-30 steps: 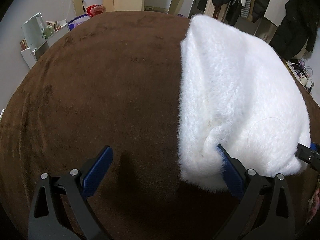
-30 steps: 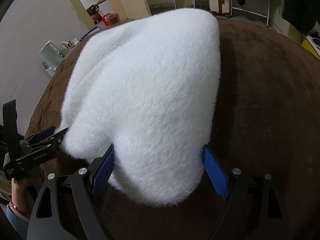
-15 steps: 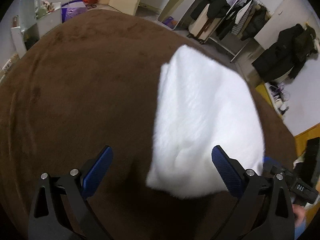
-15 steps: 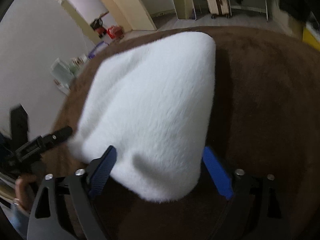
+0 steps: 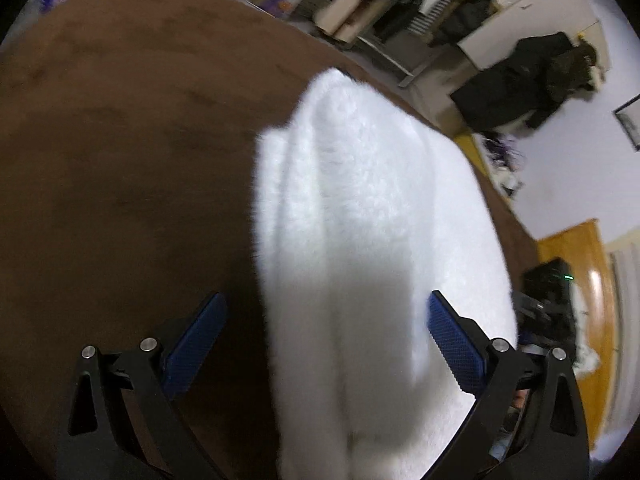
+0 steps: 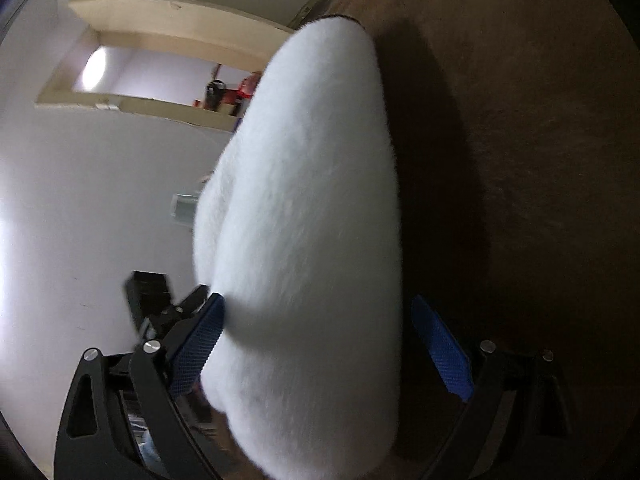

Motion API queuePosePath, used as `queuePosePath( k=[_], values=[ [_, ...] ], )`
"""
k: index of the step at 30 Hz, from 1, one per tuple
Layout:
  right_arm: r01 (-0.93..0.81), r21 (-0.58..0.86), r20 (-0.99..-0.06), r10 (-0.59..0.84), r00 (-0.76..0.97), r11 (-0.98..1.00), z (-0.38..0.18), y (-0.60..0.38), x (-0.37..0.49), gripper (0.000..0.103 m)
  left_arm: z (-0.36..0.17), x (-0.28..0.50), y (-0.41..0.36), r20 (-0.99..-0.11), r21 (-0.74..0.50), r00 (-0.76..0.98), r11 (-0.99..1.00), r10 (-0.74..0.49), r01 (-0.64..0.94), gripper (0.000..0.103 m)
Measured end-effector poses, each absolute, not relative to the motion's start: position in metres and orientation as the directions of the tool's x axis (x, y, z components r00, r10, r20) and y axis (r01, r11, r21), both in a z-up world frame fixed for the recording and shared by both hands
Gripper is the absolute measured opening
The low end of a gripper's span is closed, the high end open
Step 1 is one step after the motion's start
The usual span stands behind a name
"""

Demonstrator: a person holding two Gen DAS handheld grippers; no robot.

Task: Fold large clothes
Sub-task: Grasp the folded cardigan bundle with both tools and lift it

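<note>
A fluffy white garment [image 5: 372, 216], folded into a thick bundle, lies on the brown plush surface [image 5: 120, 168]. In the left wrist view my left gripper [image 5: 328, 340] is open, its blue pads apart, with the garment's near end between and under the jaws. In the right wrist view the garment [image 6: 308, 208] fills the middle and my right gripper [image 6: 316, 336] is open around its near end; the pads do not press the cloth. The right view is strongly tilted. The other gripper [image 6: 168, 308] shows dark at the garment's left edge.
Dark coats hang on a rack [image 5: 516, 76] beyond the surface's far right edge. An orange wooden floor [image 5: 576, 280] and a black device [image 5: 552, 280] lie to the right. A white wall and cream shelf [image 6: 168, 24] fill the left of the right wrist view.
Both grippers have tilted and shifted; the garment now sits between the left jaws instead of to their right. The right view has rolled toward the wall. Both jaws stay open.
</note>
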State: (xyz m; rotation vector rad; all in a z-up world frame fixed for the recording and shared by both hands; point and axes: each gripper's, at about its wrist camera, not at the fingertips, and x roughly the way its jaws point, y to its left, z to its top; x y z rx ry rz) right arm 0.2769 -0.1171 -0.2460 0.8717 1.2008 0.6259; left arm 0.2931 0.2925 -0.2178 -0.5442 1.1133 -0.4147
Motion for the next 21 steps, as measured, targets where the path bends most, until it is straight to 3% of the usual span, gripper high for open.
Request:
queuePosePath(
  k=[2,8,15,16,17,19,21],
  values=[
    [0.038,0.870,-0.484,0.836,0.260,0.492,-0.254,-0.118,0.285,0.094,-0.233,0.303,0.294,-0.661,-0.693,0.359,0.720,-0.658,0.043,0.096],
    [0.001,0.881,-0.459,0.855,0.242,0.473,-0.258,-0.114,0.302,0.094,-0.256,0.321,0.291,-0.548,-0.800,0.321,0.596,-0.772,0.067,0.096],
    [-0.069,0.839,-0.515,0.829,0.216,0.539,-0.252,-0.082,0.317,0.093,-0.254,0.327,0.272,-0.578,-0.769,0.250,0.621,-0.777,0.152,0.096],
    [-0.082,0.826,-0.532,0.820,0.212,0.557,-0.250,-0.077,0.316,0.089,-0.254,0.328,0.266,-0.584,-0.761,0.238,0.625,-0.776,0.174,0.095],
    [-0.090,0.809,-0.553,0.805,0.216,0.580,-0.249,-0.073,0.314,0.086,-0.253,0.328,0.262,-0.595,-0.748,0.233,0.636,-0.769,0.190,0.087],
    [-0.081,0.799,-0.567,0.791,0.231,0.596,-0.249,-0.075,0.310,0.069,-0.253,0.325,0.262,-0.616,-0.727,0.239,0.658,-0.751,0.195,0.067],
    [-0.067,0.803,-0.560,0.787,0.259,0.593,-0.249,-0.078,0.305,0.063,-0.253,0.326,0.258,-0.596,-0.743,0.256,0.644,-0.761,0.182,0.058]
  ],
)
